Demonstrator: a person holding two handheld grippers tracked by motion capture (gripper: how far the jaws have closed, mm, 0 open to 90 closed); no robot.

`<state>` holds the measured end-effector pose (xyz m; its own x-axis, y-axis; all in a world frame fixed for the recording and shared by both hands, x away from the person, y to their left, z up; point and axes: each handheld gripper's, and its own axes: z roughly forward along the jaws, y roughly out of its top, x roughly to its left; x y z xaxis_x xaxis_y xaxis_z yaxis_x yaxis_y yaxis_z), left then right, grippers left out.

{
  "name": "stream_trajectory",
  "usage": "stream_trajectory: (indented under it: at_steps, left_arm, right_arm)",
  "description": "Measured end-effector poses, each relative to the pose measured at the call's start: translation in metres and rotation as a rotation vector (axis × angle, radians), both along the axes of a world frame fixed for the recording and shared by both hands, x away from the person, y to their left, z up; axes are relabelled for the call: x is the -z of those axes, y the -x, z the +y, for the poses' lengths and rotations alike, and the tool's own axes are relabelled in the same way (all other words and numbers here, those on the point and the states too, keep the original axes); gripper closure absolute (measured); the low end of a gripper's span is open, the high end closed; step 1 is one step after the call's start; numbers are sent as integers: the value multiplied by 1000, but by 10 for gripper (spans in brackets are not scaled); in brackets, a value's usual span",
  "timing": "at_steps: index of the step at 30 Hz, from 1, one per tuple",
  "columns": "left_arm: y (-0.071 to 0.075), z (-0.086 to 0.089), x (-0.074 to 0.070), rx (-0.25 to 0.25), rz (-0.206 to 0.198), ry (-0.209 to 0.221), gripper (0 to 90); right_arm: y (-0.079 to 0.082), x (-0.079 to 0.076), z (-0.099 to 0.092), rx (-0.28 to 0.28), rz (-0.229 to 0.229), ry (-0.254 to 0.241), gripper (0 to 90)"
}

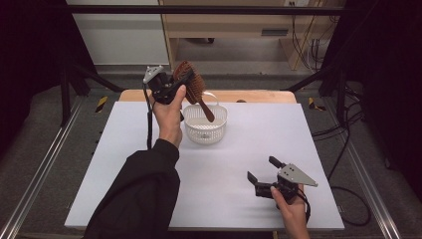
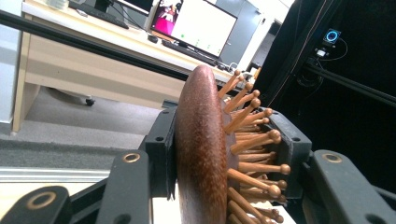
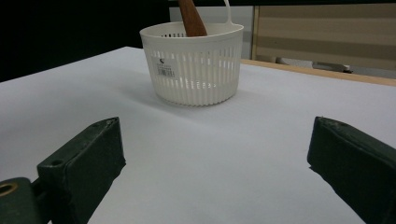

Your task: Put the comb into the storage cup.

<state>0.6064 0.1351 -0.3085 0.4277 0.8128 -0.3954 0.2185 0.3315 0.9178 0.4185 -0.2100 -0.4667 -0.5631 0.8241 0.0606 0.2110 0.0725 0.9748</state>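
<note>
Left gripper (image 1: 185, 79) is sitting raised in the upper centre-left of the high view, jaws clamping with the black-sleeved forearm reaching up, while right gripper (image 1: 263, 169) is resting low at lower right, jaws standing wide apart.

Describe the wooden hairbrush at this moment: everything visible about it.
The hairbrush looks like dark reddish-brown wood, with an oval head whose smooth back is rounded and whose face carries lighter wooden pins with ball tips. The left gripper is shut on the head, one pad on the back, the other against the pins. The brush is held in the air, tilted, its tapered handle pointing down into the white slotted basket. Whether the handle touches the basket cannot be told.
</note>
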Motion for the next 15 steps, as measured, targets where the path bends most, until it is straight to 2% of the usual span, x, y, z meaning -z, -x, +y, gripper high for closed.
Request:
stream_trajectory:
  at_steps: [7,9,15]
  left_arm:
    - [0,-6,9,2,9,-3,510]
    - [1,-9,11,8,9,-24,510]
    - [2,-14,14,12,8,-31,510]
  right_arm:
    - [0,0,0,0,0,4,41]
    - [0,0,0,-1,1,0,40]
    - [0,1,1,-4,2,-1,39]
